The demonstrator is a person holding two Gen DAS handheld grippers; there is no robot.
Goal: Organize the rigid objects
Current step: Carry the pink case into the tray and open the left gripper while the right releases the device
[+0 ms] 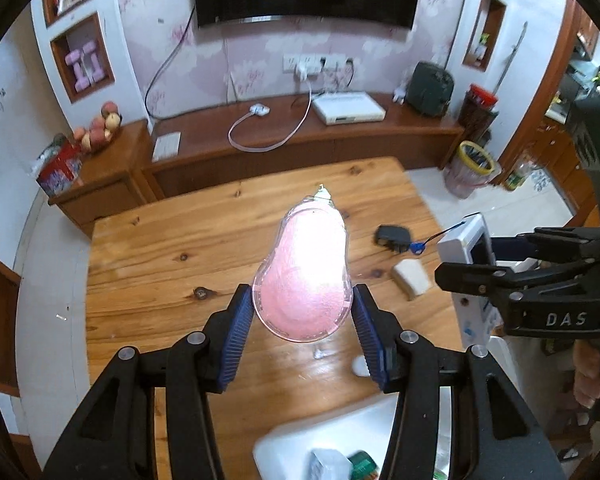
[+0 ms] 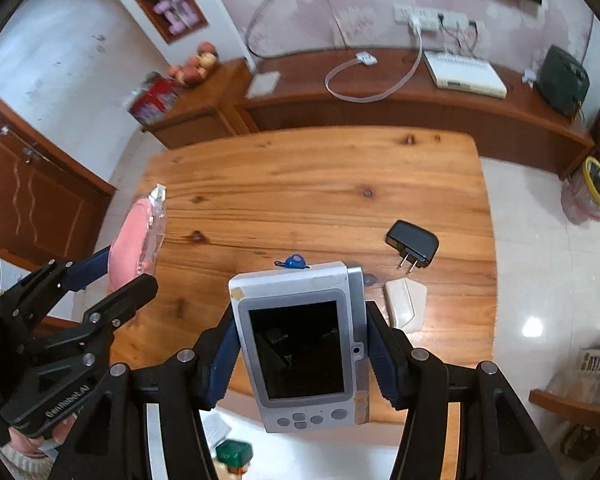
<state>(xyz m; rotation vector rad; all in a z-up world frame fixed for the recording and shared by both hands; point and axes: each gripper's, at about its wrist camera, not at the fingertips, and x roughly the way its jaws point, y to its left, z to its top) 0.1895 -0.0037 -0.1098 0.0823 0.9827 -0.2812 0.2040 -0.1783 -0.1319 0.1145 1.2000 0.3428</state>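
The left gripper (image 1: 302, 316) is seen with its jaws clamped on a pear-shaped clear case with a pink pad inside (image 1: 302, 276), which is held above the wooden tabletop (image 1: 172, 248). The right gripper (image 2: 300, 356) is seen with its jaws clamped on the sides of a silver handheld device with a dark screen (image 2: 300, 344), also held clear of the tabletop. A small blue tag (image 2: 294, 261) is seen at the device's top edge.

On the tabletop three things are left lying: a black plug adapter (image 2: 414, 242) with its two prongs toward the camera, a cream-white block (image 2: 406, 306) near it, and a small white piece (image 1: 360, 366) at the near edge, partly hidden behind a blue pad of the left gripper. The adapter and the block are seen just right of the held device.

Below both grippers a white bin (image 1: 284, 444) is partly shown at the near edge of the tabletop, with a green object (image 2: 234, 453) and a pale box inside; their details are blurred.

Behind the tabletop a low wooden cabinet (image 1: 308, 136) is seen along the wall, bearing a white flat box (image 1: 350, 108), a looped white cable (image 1: 268, 132) and a dark bag (image 1: 430, 88). A pink-lined waste bin with a yellow rim (image 1: 474, 168) is seen on the floor to the right.
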